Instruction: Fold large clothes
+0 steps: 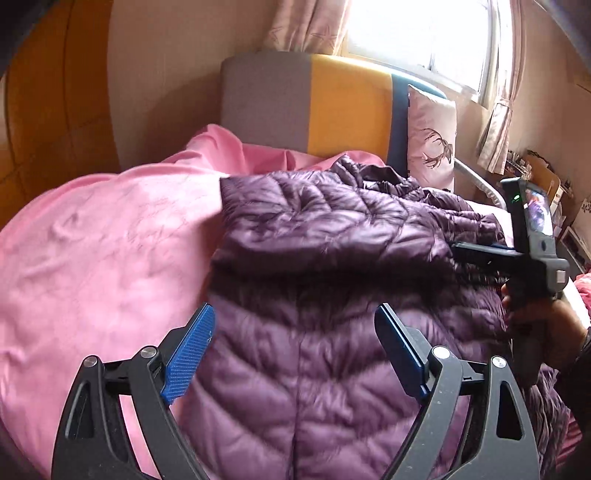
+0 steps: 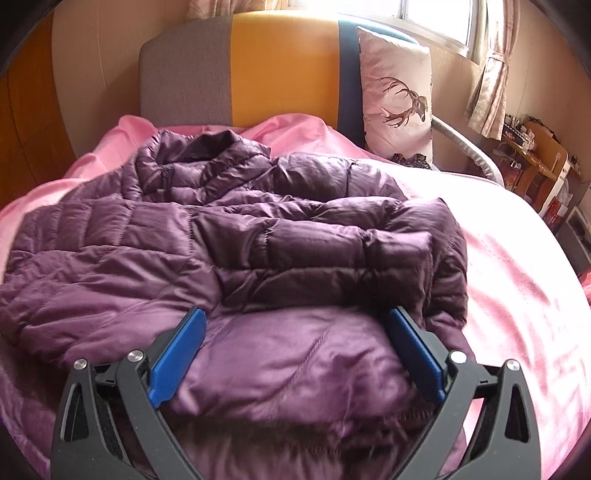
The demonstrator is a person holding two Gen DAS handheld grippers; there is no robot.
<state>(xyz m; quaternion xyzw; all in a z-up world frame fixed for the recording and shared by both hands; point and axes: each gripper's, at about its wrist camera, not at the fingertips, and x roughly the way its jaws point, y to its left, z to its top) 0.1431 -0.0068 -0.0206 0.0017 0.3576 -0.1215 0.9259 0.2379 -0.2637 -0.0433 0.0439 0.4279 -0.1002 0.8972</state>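
A purple quilted puffer jacket (image 1: 332, 236) (image 2: 122, 251) lies on a pink bed sheet (image 1: 92, 258) (image 2: 517, 266). In the right wrist view its collar (image 2: 221, 144) points toward the headboard, and a sleeve (image 2: 325, 243) is folded across the body. My left gripper (image 1: 295, 314) is open just above the jacket's lower part, with nothing pinched. My right gripper (image 2: 297, 314) is open wide, and a puffy bulge of the jacket's near edge lies loose between its blue pads. In the left wrist view a hand (image 1: 535, 325) holds the right tool at the jacket's right side.
A grey, yellow and blue headboard (image 2: 277, 62) stands at the far end of the bed, with a deer-print pillow (image 2: 399, 92) leaning on it. A curtained window (image 1: 424, 33) is behind. A cluttered wooden desk (image 2: 535, 158) stands at the right and wooden panelling (image 1: 55, 110) at the left.
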